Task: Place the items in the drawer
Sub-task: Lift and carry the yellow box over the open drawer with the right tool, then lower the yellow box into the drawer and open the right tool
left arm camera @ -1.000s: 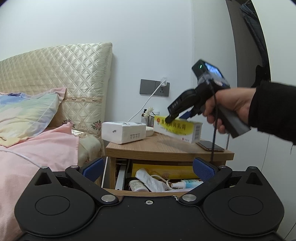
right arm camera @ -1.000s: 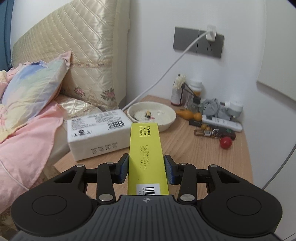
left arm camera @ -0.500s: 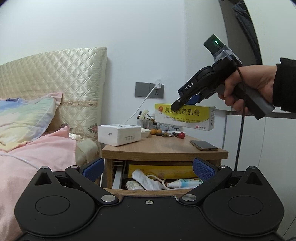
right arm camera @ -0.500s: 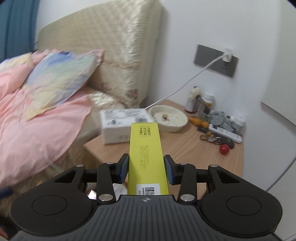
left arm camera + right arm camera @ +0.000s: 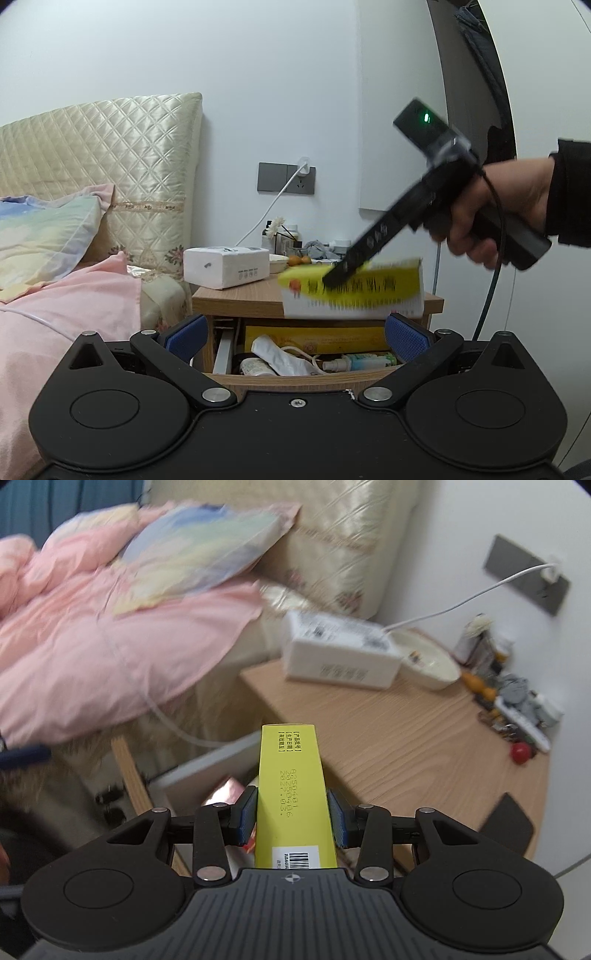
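A yellow and white medicine box [image 5: 291, 794] sits clamped between the pads of my right gripper [image 5: 292, 818], which is shut on it. In the left wrist view that box [image 5: 354, 291] is blurred and hangs tilted in front of the nightstand [image 5: 236, 304], just above the open drawer [image 5: 295, 378]. A hand in a dark sleeve holds the right gripper [image 5: 336, 278] there. The drawer holds a white tube [image 5: 275, 354], a spray bottle [image 5: 360, 363], a small jar and a yellow box at the back. My left gripper [image 5: 295, 339] is open and holds nothing, facing the drawer front.
On the nightstand top [image 5: 406, 753] stand a white tissue box [image 5: 340, 657], a cream bowl [image 5: 428, 661], small bottles, keys, a red ball [image 5: 521, 753] and a dark phone [image 5: 506, 823]. A bed with pink bedding [image 5: 55, 306] lies to the left. A charger cable [image 5: 269, 210] hangs from the wall socket.
The right gripper has swung down and forward with the box, from high above the nightstand to just over the open drawer. The left gripper has stayed nearly still.
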Action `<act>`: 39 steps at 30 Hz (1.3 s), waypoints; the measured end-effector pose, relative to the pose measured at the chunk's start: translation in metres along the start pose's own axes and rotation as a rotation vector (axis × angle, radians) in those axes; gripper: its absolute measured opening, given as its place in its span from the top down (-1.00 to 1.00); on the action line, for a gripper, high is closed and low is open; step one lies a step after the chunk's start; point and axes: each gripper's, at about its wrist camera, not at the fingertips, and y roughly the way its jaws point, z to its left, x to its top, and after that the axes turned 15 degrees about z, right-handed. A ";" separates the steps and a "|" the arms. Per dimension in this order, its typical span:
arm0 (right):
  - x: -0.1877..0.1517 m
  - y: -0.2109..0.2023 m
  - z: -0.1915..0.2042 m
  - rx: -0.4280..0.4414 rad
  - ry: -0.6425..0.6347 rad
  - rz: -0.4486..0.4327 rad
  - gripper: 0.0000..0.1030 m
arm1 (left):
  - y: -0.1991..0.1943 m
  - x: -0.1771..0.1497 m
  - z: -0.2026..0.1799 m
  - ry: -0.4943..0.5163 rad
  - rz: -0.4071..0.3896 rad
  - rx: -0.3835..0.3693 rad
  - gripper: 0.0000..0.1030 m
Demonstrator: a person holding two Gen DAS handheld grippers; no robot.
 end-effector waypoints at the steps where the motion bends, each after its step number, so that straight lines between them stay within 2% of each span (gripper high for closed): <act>1: -0.003 0.004 0.007 0.001 -0.013 0.011 0.13 | 0.000 0.000 0.000 -0.001 0.001 -0.001 -0.97; 7: -0.012 0.037 0.012 -0.015 -0.082 0.086 0.13 | 0.003 0.001 0.005 -0.015 0.008 0.004 -0.97; 29: -0.040 0.108 -0.016 -0.004 -0.089 0.216 0.14 | 0.012 0.002 0.009 -0.032 0.028 -0.010 -0.97; 39: -0.043 0.101 -0.025 0.020 -0.019 0.189 0.08 | 0.021 0.003 0.006 -0.036 0.054 0.002 -0.97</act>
